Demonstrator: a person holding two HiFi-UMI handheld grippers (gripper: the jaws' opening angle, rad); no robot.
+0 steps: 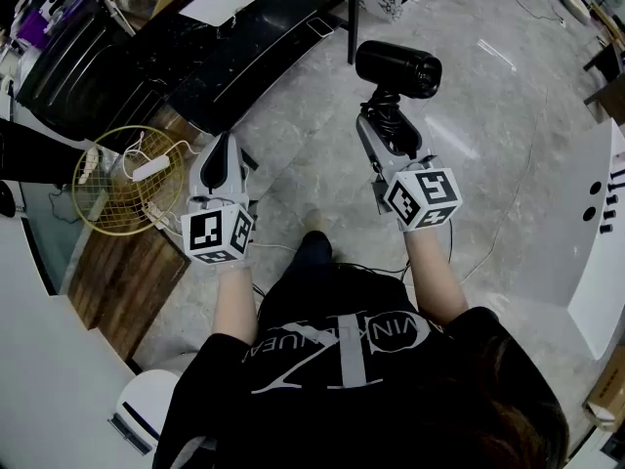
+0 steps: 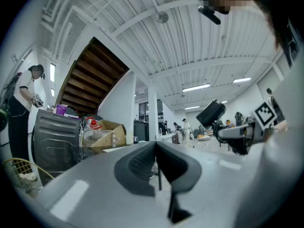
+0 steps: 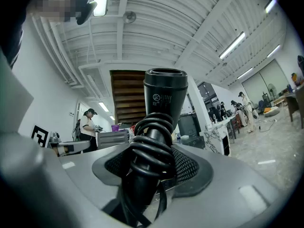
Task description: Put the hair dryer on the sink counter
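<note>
Right gripper view puts the hair dryer (image 3: 164, 99) straight ahead of me. Its black handle stands upright between my right tongs (image 3: 152, 167), with its cord (image 3: 151, 144) wound round that handle in thick loops. The ribbed pads press on the handle and cord from both sides, so these tongs are set fairly wide and holding the dryer. The barrel rises above them with its round end on top.

Seen from the head view, the dryer hangs in the air over the grey floor (image 1: 488, 154), out beyond my right hand. Its barrel lies crosswise at the far tip of the tongs. It rests on no surface.

My left tongs (image 1: 223, 154) are level and to the left of the dryer, well apart from it. Their pads meet with nothing between them.

Just left of those tongs a gold wire basket (image 1: 103, 203) sits on a wooden worktop (image 1: 127, 281), with white cables lying in it. Farther off on the left runs a long black worktop (image 1: 244, 52). Beyond it a person (image 3: 88, 122) stands by a grey ribbed case.
</note>
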